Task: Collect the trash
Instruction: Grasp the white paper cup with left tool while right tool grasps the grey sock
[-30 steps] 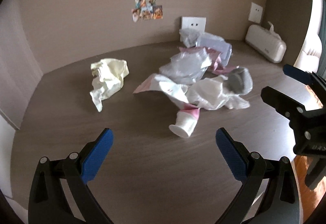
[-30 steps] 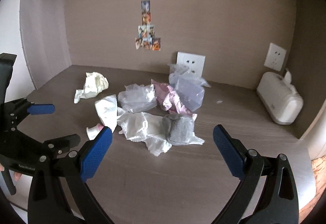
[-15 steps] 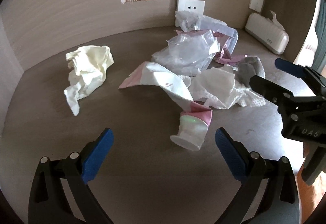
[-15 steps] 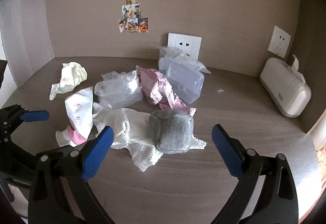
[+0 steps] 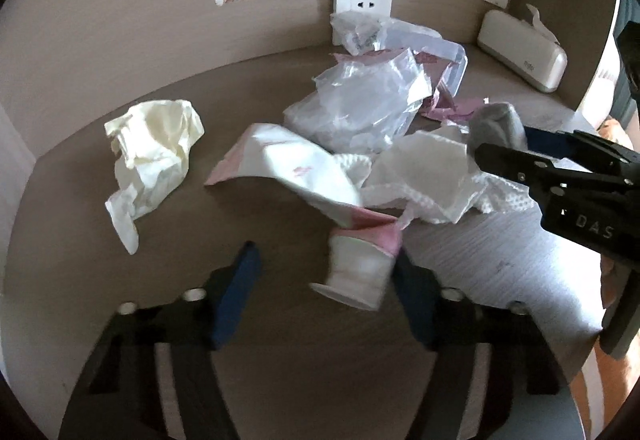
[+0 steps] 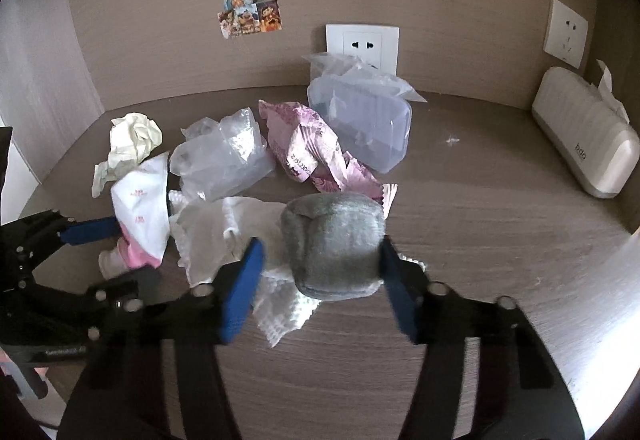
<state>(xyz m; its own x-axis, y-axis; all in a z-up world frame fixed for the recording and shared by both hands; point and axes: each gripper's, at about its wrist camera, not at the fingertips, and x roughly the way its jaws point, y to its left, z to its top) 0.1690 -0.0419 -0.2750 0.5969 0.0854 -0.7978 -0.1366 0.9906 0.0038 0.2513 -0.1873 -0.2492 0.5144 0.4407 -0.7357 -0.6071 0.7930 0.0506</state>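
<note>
Trash lies heaped on a brown table [image 5: 280, 380]. My left gripper [image 5: 326, 288] is open, its jaws either side of the capped end of a white and pink pouch [image 5: 356, 272], right pad touching it; the pouch shows in the right wrist view [image 6: 140, 216] too. My right gripper [image 6: 320, 280] is open around a grey wad [image 6: 332, 244], right pad against it. The wad rests on white paper towel [image 6: 216, 232]. It also shows in the left wrist view [image 5: 496, 128].
A crumpled cream paper [image 5: 152, 144] lies left. A clear bag [image 6: 224, 160], a pink wrapper [image 6: 308, 152] and a clear plastic box [image 6: 364, 124] lie behind. A white tissue dispenser [image 6: 588, 140] stands at the right wall. Wall sockets [image 6: 362, 44] are behind.
Both grippers moved forward and lower and their jaws narrowed. The left now straddles the pouch end; the right now straddles the grey wad.
</note>
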